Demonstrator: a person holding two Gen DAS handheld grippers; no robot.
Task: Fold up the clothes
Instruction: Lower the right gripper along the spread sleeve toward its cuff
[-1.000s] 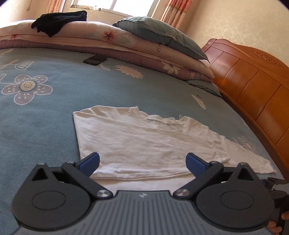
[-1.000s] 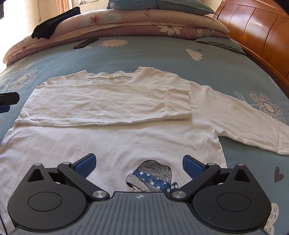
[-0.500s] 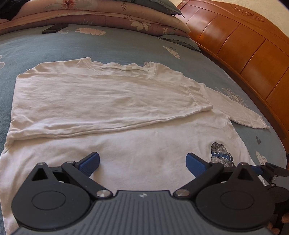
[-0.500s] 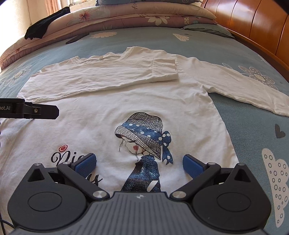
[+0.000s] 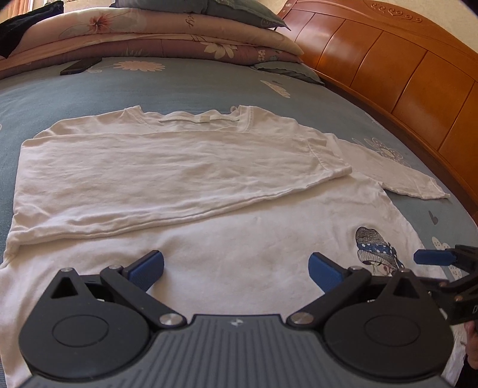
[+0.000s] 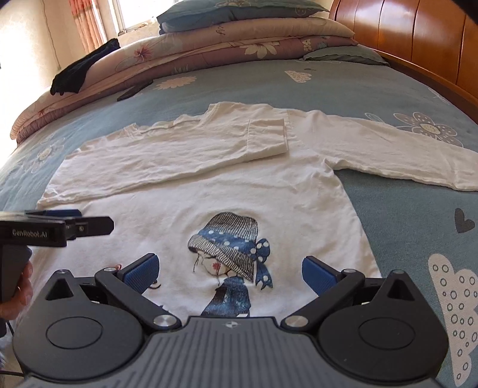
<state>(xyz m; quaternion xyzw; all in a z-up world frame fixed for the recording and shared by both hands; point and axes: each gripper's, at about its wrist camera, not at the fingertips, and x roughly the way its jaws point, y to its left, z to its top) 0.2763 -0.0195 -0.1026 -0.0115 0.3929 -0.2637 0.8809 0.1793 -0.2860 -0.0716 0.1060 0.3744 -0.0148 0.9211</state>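
Bed [image 6: 298, 89] w/ blue flowered sheet fills the room; wooden headboard [image 5: 403, 74] at 2 o'clock, folded quilts [image 6: 209, 44] and pillow [image 6: 239, 12] stacked at 12, black garment [image 6: 80, 68] and dark phone [image 5: 80, 65] towards 11. White long-sleeve shirt [image 6: 254, 203] lies flat mid-bed, print of a girl in a hat [image 6: 230, 247] up; one sleeve [image 5: 149, 179] folded across the chest, other sleeve [image 6: 403, 155] stretched out to 3. Left gripper [image 5: 236, 267] and right gripper [image 6: 228, 270] both hover over the hem, jaws wide, empty.
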